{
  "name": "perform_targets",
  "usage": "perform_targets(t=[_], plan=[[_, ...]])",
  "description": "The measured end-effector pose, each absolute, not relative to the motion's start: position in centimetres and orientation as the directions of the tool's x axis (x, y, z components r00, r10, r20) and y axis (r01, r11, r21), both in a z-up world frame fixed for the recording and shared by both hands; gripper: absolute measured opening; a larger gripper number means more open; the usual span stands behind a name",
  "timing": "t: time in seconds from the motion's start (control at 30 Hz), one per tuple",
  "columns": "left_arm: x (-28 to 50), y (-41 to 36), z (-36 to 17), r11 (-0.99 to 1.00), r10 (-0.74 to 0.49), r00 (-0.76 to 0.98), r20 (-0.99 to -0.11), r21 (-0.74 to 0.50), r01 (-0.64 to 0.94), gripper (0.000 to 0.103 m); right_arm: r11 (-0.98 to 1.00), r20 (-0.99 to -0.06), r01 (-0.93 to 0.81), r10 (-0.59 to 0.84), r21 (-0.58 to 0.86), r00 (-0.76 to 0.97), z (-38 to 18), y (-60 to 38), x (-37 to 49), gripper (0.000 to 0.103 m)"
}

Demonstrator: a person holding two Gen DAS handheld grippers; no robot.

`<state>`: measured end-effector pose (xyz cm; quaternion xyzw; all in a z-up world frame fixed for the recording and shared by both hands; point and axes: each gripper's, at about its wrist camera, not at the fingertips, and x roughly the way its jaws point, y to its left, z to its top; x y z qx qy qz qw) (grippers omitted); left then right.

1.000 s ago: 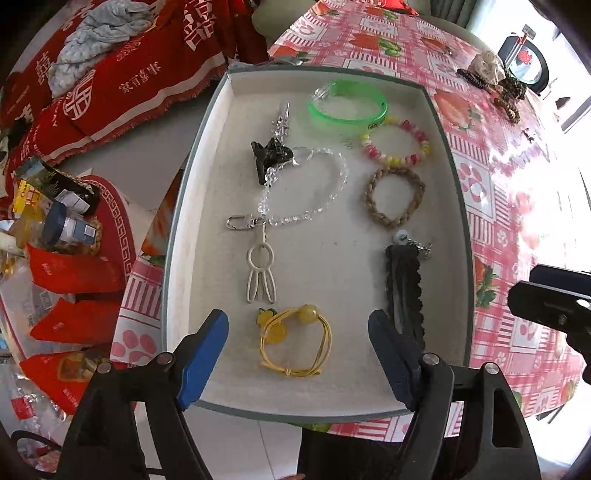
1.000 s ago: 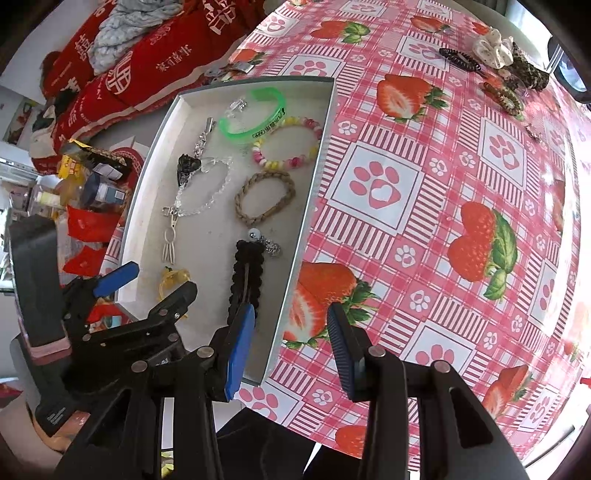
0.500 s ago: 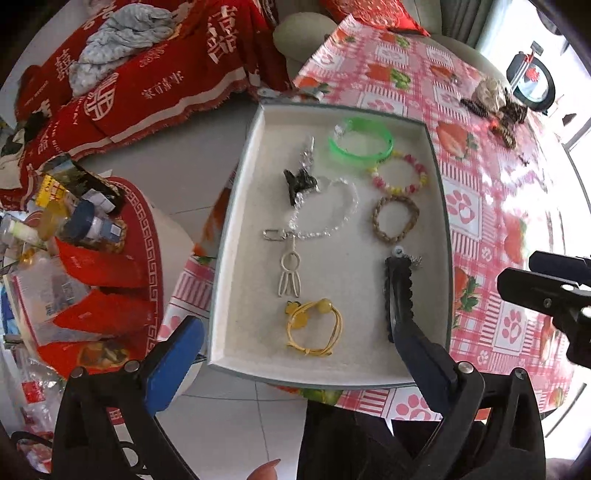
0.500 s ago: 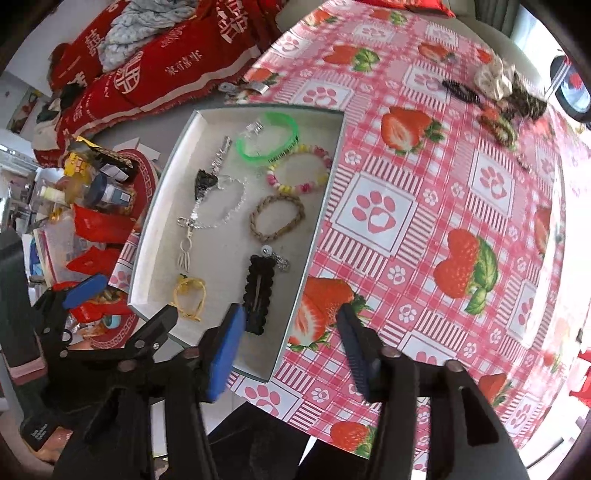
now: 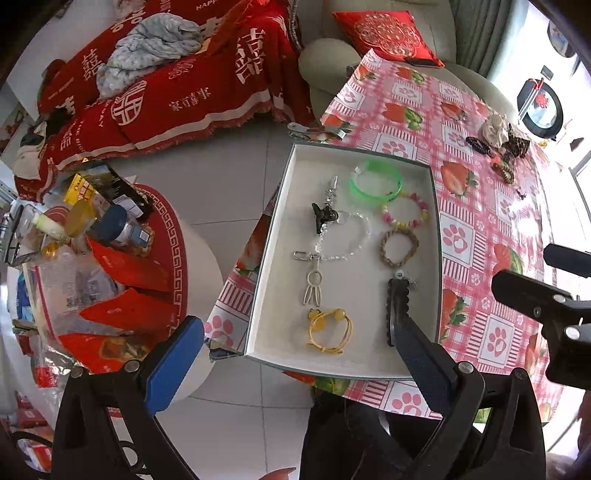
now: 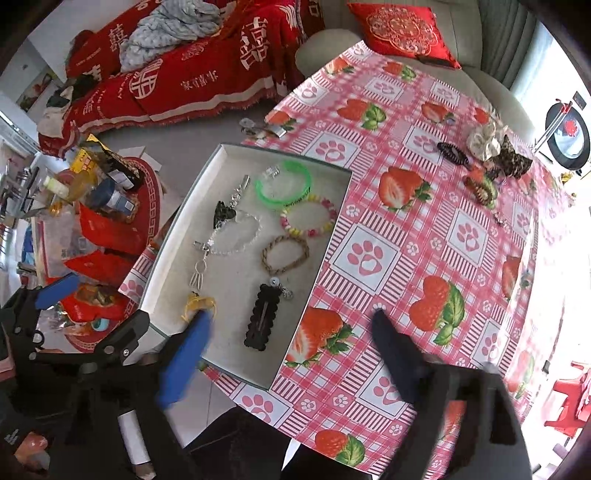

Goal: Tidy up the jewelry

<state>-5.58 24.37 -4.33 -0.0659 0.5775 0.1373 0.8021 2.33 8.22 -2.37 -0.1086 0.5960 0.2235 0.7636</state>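
A red throw point(image 5: 155, 99) printed with white characters is draped over a sofa, with a grey cloth point(image 5: 147, 44) bunched on it. A red cushion point(image 5: 384, 33) is propped beyond the counter's strawberry-patterned covering point(image 6: 424, 229)

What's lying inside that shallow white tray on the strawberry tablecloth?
Inside the shallow white tray: green plastic bangle, pastel bead bracelet, braided brown bracelet, clear bead chain, silver rabbit charm, yellow hair tie, black scalloped clip. Nothing visible beneath them.

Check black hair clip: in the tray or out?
In. The black hair clip lies flat on the tray floor, near its right wall.
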Motion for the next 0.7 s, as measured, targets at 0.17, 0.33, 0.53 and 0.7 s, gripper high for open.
perform_targets(t=[0.17, 0.33, 0.53, 0.7], plan=[[-6.1, 24.6, -4.0, 0.951, 0.147, 0.293, -0.945, 0.053, -0.306, 0.103, 0.876, -0.955, -0.476, 0.207, 0.083, 0.214, -1.8, 8.5, 2.2, 0.094], [-6.3, 24.8, -3.8, 0.947, 0.156, 0.289, -0.945, 0.061, -0.314, 0.103, 0.876, -0.954, -0.478, 0.198, 0.069, 0.226, -1.5, 8.6, 2.1, 0.094], [-6.3, 24.7, -3.4, 0.947, 0.169, 0.293, -0.941, 0.073, -0.312, 0.103, 0.865, -0.952, -0.500, 0.188, 0.044, 0.241, -0.9, 8.9, 1.9, 0.094], [-6.3, 24.6, -3.1, 0.949, 0.172, 0.296, -0.940, 0.077, -0.304, 0.103, 0.858, -0.949, -0.513, 0.184, 0.029, 0.255, -0.5, 9.1, 1.8, 0.094]])
